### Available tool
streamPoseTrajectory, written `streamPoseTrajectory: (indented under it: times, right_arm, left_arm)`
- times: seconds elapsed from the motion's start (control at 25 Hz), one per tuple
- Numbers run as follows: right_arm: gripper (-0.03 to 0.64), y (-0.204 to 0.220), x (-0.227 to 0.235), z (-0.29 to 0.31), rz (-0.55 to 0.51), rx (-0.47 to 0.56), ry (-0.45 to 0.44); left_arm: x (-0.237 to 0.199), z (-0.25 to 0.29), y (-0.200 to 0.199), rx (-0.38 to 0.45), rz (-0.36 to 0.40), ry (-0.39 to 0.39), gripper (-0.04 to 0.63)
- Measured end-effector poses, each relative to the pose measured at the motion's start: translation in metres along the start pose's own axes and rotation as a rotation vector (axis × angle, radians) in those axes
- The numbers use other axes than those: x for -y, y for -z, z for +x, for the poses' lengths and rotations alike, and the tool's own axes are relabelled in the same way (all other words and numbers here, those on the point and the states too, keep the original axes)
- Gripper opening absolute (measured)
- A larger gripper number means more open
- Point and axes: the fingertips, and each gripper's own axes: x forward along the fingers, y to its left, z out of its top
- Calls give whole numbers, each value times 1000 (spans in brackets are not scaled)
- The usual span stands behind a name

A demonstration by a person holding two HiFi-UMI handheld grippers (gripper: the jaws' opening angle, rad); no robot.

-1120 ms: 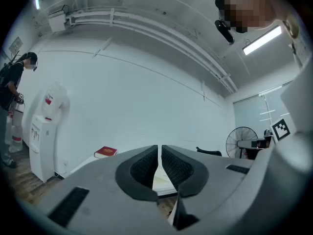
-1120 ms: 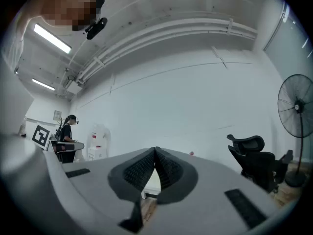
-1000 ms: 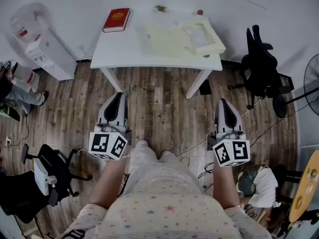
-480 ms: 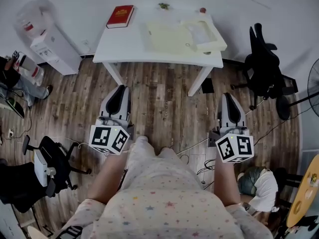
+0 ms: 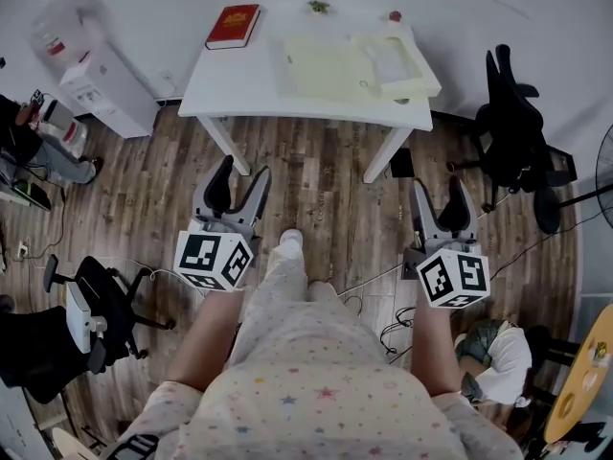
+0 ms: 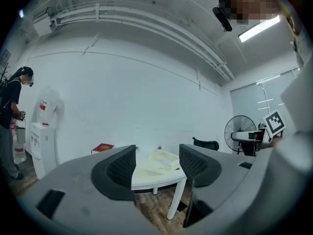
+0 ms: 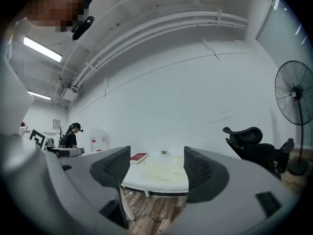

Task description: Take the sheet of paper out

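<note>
Head view: left claw (image 5: 239, 173) and right claw (image 5: 438, 195) are held wide, empty, far from the table (image 5: 239, 89); paper (image 5: 324, 70) edge should be pinched gently.

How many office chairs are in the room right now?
2: a black chair right of the table, and a second chair on the floor at the person's left. Others may be hidden.

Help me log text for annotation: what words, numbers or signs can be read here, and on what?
No text is readable.
Red book: gold cover print, too small.
Water dispenser: red label, blurred.
Marker cubes: square codes, no letters.
</note>
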Motion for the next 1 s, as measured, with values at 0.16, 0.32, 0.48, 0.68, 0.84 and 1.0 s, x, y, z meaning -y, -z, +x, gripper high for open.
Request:
streamPoseTrajectory:
  times: [0.16,0.32,0.48,0.68,0.84,1.0]
  right_arm:
    - [352,-1,0,20,6,13,-4]
    - [365,1,4,48,6,1,-2]
    - [367,-3,7,89,2,-9,5]
    - [370,-10,7,145,0,-9,22]
    - [385,-6,4,187,-5,-26,33]
    - [390,-6,5,215,-4,-25,62]
  left_arm:
    - [-12,18,1,-2,24,-9,268]
    - [-24,50,1,5,24,9,273]
    - [-41,91,-4,7,23,31,273]
    - [-69,140,-11,13,34,77,276]
    - [-91,177,-14,13,56,115,282]
    - [-112,209,-16,6,42,141,281]
